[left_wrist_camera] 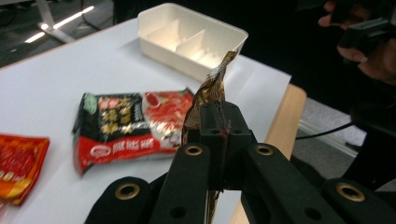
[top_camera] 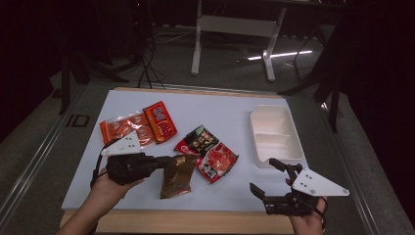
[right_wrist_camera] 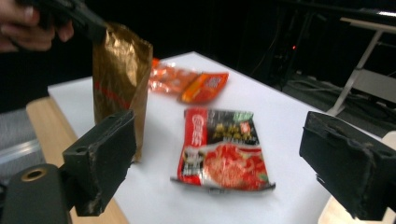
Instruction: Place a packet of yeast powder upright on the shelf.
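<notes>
Gold-brown foil sachet (top_camera: 177, 176) hangs by its top edge from your left hand-held gripper (top_camera: 169, 160), jaws clamped tight on it, its lower end near the white worktop (top_camera: 215, 105). Beside it lies a red-and-black printed packet (top_camera: 208, 153). Your right hand-held gripper (top_camera: 266, 178) hovers wide open, holding nothing.

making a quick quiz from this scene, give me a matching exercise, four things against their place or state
Things:
1. brown packet
2. white tray
3. right gripper
4. orange packets

Place or state:
A. far left on the table
B. open, holding nothing
C. pinched in the left gripper
D. right side of the table, empty compartments

Pairs: 1-C, 2-D, 3-B, 4-A
</notes>
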`<act>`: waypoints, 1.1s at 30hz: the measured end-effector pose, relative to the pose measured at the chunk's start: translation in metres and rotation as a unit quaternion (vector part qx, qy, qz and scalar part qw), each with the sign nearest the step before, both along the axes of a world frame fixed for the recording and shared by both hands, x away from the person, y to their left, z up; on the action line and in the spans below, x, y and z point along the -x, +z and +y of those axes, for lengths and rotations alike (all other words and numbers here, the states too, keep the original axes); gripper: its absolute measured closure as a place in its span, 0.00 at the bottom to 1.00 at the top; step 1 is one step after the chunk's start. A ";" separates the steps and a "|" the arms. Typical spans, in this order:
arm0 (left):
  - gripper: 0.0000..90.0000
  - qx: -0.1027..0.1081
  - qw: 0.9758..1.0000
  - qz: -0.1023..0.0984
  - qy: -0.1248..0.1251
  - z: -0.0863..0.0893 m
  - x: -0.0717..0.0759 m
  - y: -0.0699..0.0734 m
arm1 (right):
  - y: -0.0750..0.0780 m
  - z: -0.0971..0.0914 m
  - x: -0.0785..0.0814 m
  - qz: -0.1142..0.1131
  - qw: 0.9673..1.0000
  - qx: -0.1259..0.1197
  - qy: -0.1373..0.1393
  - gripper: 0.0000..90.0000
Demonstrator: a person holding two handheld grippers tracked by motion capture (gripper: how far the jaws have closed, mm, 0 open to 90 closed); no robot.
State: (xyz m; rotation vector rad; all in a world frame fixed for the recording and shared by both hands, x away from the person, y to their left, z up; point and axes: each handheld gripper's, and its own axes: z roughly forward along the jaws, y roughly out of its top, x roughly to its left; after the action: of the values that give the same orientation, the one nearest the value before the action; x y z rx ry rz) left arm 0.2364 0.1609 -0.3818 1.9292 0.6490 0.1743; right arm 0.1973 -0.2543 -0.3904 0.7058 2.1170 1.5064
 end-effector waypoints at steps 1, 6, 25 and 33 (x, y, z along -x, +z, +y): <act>1.00 0.002 1.000 -0.005 -0.001 -0.002 -0.001 0.002 | 0.002 0.001 -0.001 0.001 1.000 0.000 0.004 0.11; 1.00 0.014 0.999 -0.025 -0.023 -0.012 -0.002 0.012 | 0.010 0.017 -0.007 0.015 1.000 -0.001 0.025 0.13; 1.00 0.066 0.995 -0.037 -0.068 -0.046 -0.020 0.028 | 0.027 0.061 -0.052 0.051 0.994 -0.023 0.096 0.34; 1.00 0.072 0.994 -0.038 -0.075 -0.056 -0.024 0.028 | 0.028 0.063 -0.066 0.071 0.991 -0.037 0.111 0.41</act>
State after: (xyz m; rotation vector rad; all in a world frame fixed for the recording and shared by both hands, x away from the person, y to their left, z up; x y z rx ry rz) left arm 0.2599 0.1049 -0.3541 1.8144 0.4511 0.1035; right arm 0.2633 -0.1912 -0.3622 0.6369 2.3200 1.7053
